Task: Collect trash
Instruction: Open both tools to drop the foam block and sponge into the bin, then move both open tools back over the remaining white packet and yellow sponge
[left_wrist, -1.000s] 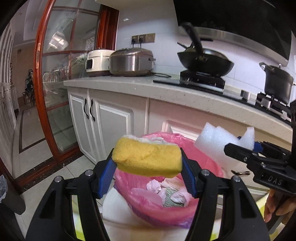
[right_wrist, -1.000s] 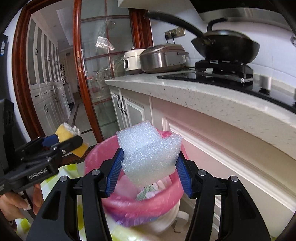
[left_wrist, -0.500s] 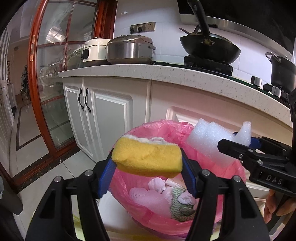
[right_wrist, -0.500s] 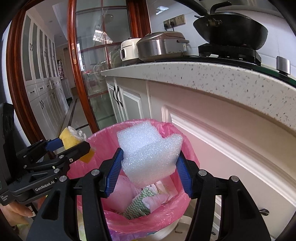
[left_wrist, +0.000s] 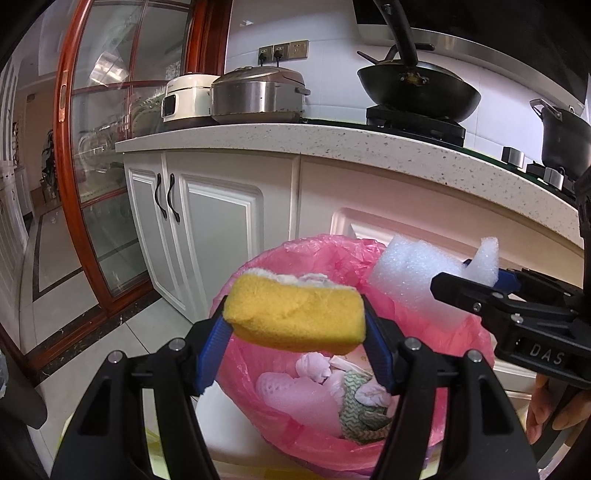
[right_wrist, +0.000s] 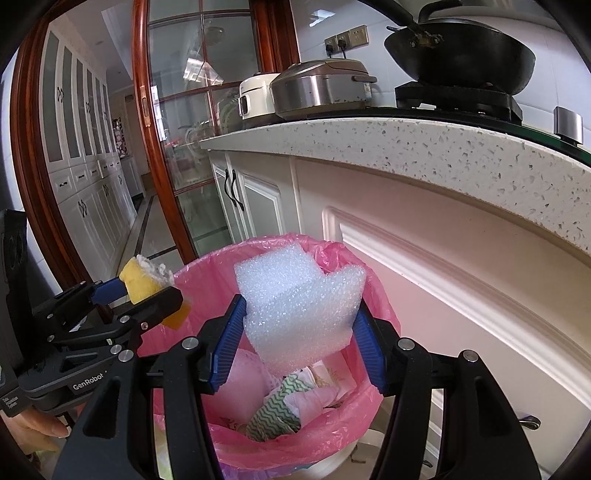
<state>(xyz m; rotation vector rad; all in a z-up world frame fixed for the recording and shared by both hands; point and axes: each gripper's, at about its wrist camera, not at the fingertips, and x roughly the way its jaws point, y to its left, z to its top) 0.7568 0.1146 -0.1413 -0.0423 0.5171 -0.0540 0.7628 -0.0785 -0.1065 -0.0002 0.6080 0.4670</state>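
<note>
My left gripper (left_wrist: 295, 334) is shut on a yellow sponge (left_wrist: 295, 317) and holds it above the near rim of a bin lined with a pink bag (left_wrist: 325, 254). My right gripper (right_wrist: 297, 330) is shut on a white foam piece (right_wrist: 301, 299) above the same bin (right_wrist: 380, 306). In the left wrist view the foam (left_wrist: 406, 273) and right gripper (left_wrist: 461, 291) hang over the bin's right side. In the right wrist view the sponge (right_wrist: 142, 280) and left gripper (right_wrist: 147, 295) sit at the bin's left rim. Crumpled papers and a green zigzag cloth (right_wrist: 273, 410) lie inside.
The bin stands on the floor against white kitchen cabinets (left_wrist: 221, 221) under a speckled counter (left_wrist: 369, 147). On the counter are rice cookers (left_wrist: 255, 94), a wok (left_wrist: 417, 86) and a pot (left_wrist: 565, 136). A red-framed glass door (left_wrist: 107, 147) is left.
Both grippers have dropped lower and moved in over the bin with their loads. The counter now sits higher in both views and more of the bin's inside shows.
</note>
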